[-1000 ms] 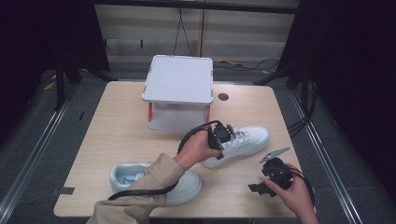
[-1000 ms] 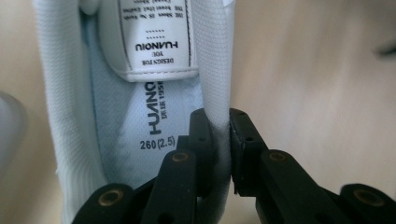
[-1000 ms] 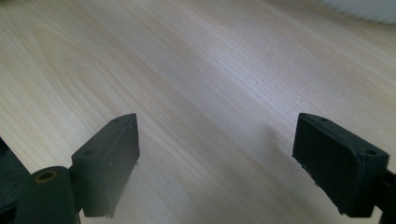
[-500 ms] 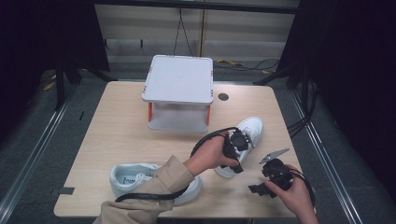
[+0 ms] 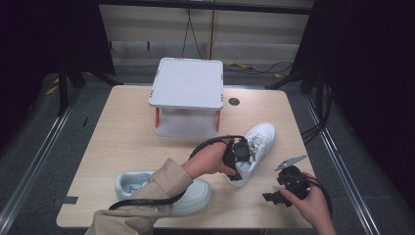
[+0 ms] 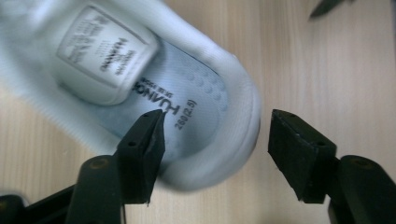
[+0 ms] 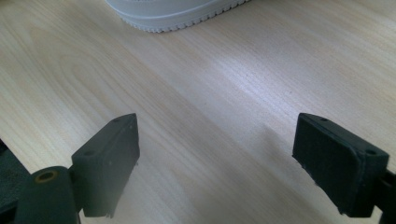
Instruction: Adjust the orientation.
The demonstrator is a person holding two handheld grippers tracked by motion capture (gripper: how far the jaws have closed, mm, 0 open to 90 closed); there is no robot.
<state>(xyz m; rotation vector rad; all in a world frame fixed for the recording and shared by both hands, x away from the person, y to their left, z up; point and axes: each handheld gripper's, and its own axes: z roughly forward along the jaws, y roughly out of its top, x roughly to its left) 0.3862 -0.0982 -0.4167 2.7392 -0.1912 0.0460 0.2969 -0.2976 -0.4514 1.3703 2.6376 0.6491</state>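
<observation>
Left gripper [image 6: 212, 140] straddles the heel rim of the white sneaker [image 5: 254, 147] toward the table's [image 5: 127, 137] right edge, jaws parted, one inside the collar. Right gripper [image 7: 215, 163] hovers wide open over bare wood near the front-right corner.

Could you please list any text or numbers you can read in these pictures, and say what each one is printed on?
"HUANQ..." on the insole of the white shoe at the left claw; a claw finger hides the end of the word.
"260(2.5)" on the same insole, beside it.
A smaller line above "HUANQ...": too blurred to read.
Tongue label: several lines, one perhaps the same brand; too blurred to be sure.
</observation>
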